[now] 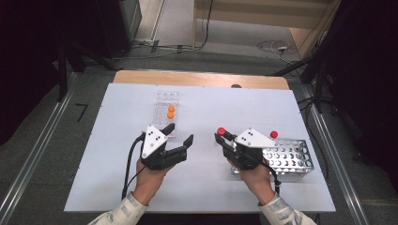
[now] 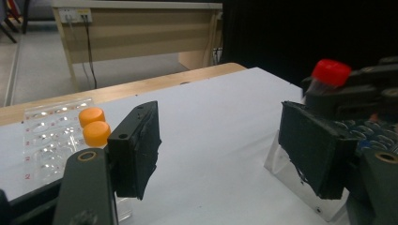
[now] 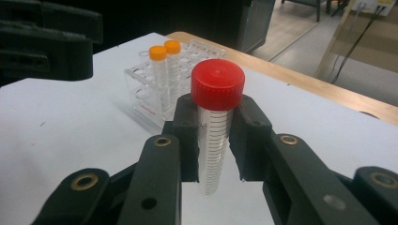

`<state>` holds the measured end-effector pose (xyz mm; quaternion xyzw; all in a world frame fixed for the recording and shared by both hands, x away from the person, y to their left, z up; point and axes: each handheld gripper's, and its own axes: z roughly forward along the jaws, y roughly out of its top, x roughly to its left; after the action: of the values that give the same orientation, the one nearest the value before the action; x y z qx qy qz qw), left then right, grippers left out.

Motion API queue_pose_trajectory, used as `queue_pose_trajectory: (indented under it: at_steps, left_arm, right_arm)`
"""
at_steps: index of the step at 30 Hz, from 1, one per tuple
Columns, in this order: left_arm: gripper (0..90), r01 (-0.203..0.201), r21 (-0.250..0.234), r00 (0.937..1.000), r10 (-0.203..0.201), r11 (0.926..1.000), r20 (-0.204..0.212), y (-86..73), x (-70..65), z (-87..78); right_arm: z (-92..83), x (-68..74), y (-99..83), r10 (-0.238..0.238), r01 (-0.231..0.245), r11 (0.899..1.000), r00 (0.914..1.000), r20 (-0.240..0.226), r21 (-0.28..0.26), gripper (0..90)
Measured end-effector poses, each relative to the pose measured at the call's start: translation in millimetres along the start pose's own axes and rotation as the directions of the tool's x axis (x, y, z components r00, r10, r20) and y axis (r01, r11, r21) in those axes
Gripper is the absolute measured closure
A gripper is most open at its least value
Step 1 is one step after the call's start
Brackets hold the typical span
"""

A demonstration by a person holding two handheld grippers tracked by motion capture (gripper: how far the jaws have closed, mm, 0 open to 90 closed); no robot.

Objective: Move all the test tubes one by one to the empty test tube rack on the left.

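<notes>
On the white tabletop (image 1: 117, 187), toward its far edge and left of the middle, stands a clear rack (image 1: 166, 105) holding two orange-capped tubes (image 1: 171, 111), both upright with caps up. In the right gripper view the same tubes (image 3: 162, 70) stand side by side in that rack (image 3: 141, 89).

Just nearer than the rack, the left gripper (image 1: 180, 133) is held by the left hand (image 1: 150, 176), whose forearm comes in from the near edge. Its jaws point toward the far right and stand spread wide with nothing between them; the left gripper view shows the gap open over bare tabletop.

Right of the middle, the right gripper (image 1: 220, 137) is held by the right hand (image 1: 256, 176) and points toward the far left. Its jaws are pinching a clear graduated tube with a red cap (image 3: 217, 117), held by its upper body just under the cap. The tube's long axis runs along the jaws, cap end away from the hand.

Near the right edge sits a metal rack (image 1: 293, 157), with another red-capped tube (image 1: 274, 134) standing at its far side.
</notes>
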<state>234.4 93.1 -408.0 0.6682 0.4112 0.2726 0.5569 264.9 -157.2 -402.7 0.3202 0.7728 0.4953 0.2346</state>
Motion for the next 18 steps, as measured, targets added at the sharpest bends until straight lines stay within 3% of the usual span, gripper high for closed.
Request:
queue_pose_trajectory:
  at_steps: [5,10,18]
  left_arm:
    - [35.2,-0.002,0.003,0.9997,0.002,1.0000,0.023,1.1,-2.1,-0.7]
    - [44.8,0.006,0.001,0.9975,-0.006,1.0000,0.071,1.4,-2.9,-1.0]
    - [55.8,-0.001,0.022,0.9944,-0.002,0.9998,0.105,0.5,-3.2,0.3]
  right_arm:
    - [18.0,15.3,-2.1,-0.016,0.017,1.000,0.9991,-0.039,0.023,71.1]
    - [32.4,31.9,-3.1,-0.046,0.048,0.998,0.9963,-0.072,0.037,71.1]
    - [43.8,50.1,-1.8,-0.079,0.084,0.996,0.9916,-0.103,0.039,71.1]
